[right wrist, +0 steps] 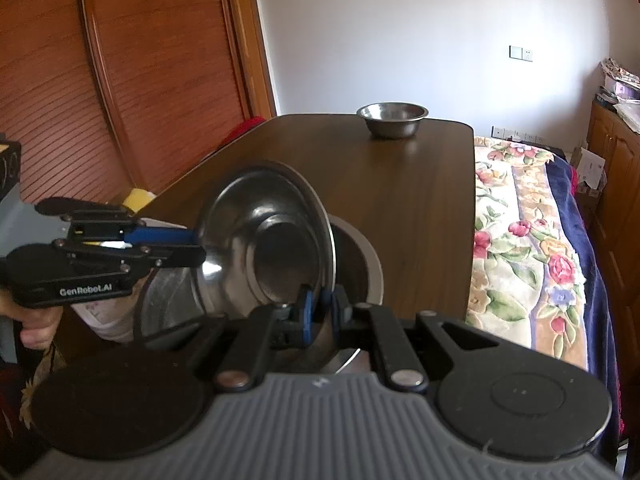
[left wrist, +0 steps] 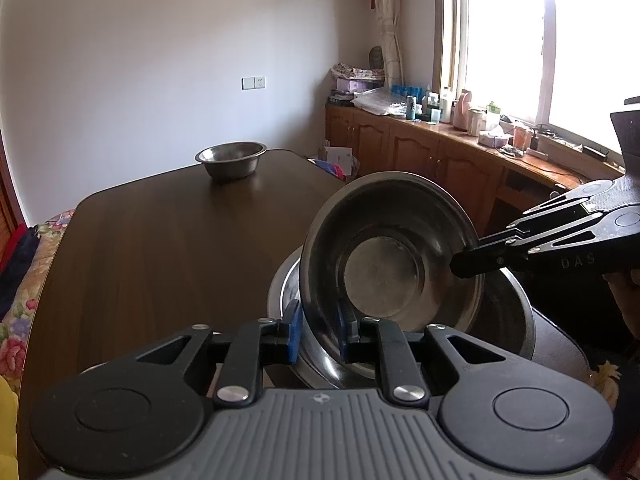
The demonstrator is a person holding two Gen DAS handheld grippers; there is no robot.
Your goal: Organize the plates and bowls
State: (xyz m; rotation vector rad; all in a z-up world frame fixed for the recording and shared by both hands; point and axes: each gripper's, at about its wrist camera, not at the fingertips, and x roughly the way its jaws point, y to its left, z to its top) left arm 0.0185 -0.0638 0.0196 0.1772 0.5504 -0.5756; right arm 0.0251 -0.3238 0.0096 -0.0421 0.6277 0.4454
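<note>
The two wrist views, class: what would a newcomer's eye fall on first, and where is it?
First, the tilted steel bowl, pinched at its rim by both the left hand-held gripper and the right hand-held gripper, above a larger basin at the near end of the dark wooden table. Next, the lone small bowl at the far end.

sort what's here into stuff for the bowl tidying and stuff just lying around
For the job:
- tilted steel bowl, gripped at its rim by left gripper and right gripper
- larger bowl under it
- far bowl on the table

Just lying about:
- bottles and clutter on the cabinet counter
- floral bedspread
</note>
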